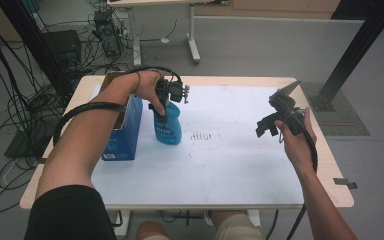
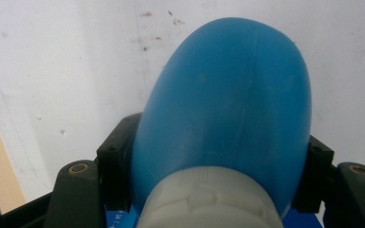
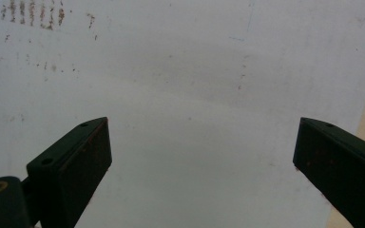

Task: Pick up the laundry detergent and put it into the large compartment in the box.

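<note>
Blue plastic bottle (image 1: 168, 127) with white cap upright on white-covered desk (image 1: 240, 165), just beside blue cardboard box (image 1: 125, 132); left gripper (image 1: 166, 102) clamped on its neck; right gripper (image 1: 270, 125) well apart from bottle, jaws wide, holding nothing.

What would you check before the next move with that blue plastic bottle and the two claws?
1. Left claw clamped on the blue plastic bottle near its white cap: ok.
2. Bottle upright on the white table sheet: ok.
3. Right claw open with nothing in it: ok.
4. Blue cardboard box close beside the bottle; touching or not: cannot tell.
5. Cap screwed tight: cannot tell.
</note>
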A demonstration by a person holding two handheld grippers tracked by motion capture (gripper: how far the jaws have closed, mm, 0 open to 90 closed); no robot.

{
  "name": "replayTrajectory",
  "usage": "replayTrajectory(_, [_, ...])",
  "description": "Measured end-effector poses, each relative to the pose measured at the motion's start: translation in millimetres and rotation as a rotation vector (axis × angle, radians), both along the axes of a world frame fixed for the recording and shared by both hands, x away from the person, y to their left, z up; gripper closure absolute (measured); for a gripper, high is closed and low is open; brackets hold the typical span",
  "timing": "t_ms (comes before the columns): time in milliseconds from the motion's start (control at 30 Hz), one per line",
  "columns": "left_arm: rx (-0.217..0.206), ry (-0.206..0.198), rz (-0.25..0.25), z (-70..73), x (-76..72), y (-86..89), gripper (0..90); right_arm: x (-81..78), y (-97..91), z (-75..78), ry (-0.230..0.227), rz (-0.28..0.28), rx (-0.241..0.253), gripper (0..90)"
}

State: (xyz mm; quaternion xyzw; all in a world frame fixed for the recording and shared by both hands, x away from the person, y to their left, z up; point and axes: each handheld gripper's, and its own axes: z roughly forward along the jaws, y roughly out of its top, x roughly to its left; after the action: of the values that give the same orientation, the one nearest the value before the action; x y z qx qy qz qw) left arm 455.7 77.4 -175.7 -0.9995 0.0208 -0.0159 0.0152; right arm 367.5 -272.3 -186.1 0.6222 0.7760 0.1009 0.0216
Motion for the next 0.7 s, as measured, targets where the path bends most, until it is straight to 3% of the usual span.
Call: replayTrajectory(700, [0.008, 0.005, 0.013, 0.2, 0.5, -2.2, 34.6, -1.0, 4.1, 0.2, -0.006, 0.009, -0.004, 5.6])
